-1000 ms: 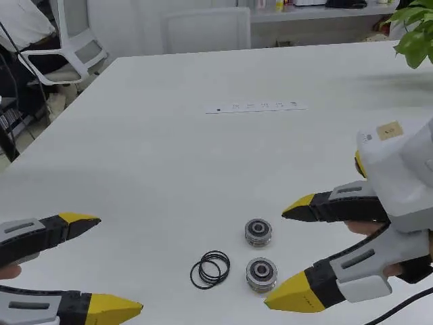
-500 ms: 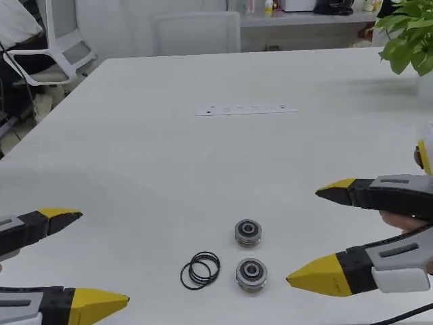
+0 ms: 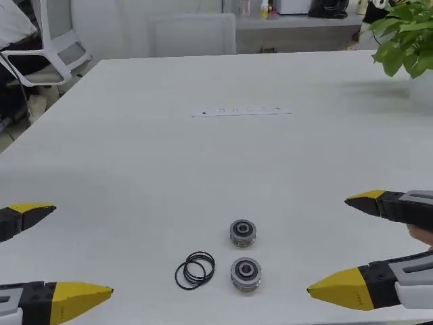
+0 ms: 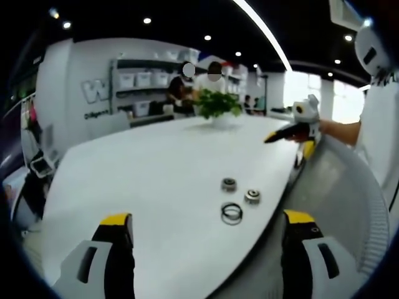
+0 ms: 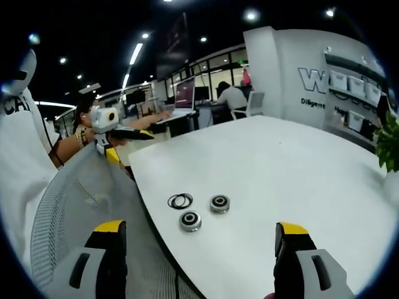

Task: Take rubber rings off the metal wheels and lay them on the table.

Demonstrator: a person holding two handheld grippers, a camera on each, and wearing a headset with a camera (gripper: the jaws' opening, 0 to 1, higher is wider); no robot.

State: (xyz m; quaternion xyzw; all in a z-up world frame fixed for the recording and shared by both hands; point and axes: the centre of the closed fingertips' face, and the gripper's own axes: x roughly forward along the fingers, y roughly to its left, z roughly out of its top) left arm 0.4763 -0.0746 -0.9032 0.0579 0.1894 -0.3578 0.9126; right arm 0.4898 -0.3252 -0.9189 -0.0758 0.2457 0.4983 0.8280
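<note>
Rubber rings [image 3: 195,269] lie in a small overlapping heap of thin black loops on the white table [image 3: 169,162], as seen from my head, just left of the nearer metal wheel [image 3: 245,273]. The farther metal wheel [image 3: 243,231] sits just beyond that one, not touching it. My left gripper [image 3: 71,252] hangs over the table's near left with its yellow-tipped jaws spread wide and nothing between them, and my right gripper [image 3: 331,245] does the same on the right (both well clear of the wheels). A white strip [image 3: 242,110] lies farther up the table, and a leafy plant [image 3: 406,34] shows at the top right. In the left gripper view my jaws rise wide apart and empty. The rings [image 4: 231,213] are ahead on the table, with the nearer metal wheel [image 4: 252,197] and the farther metal wheel [image 4: 229,184] just past them, and the right gripper [image 4: 293,131] is by the table's edge beyond. In the right gripper view the jaws stand wide and hold nothing. The rings [image 5: 180,200] rest beside the nearer metal wheel [image 5: 189,220], the farther metal wheel [image 5: 219,203] is close by, and the left gripper [image 5: 124,132] hovers farther off.
</note>
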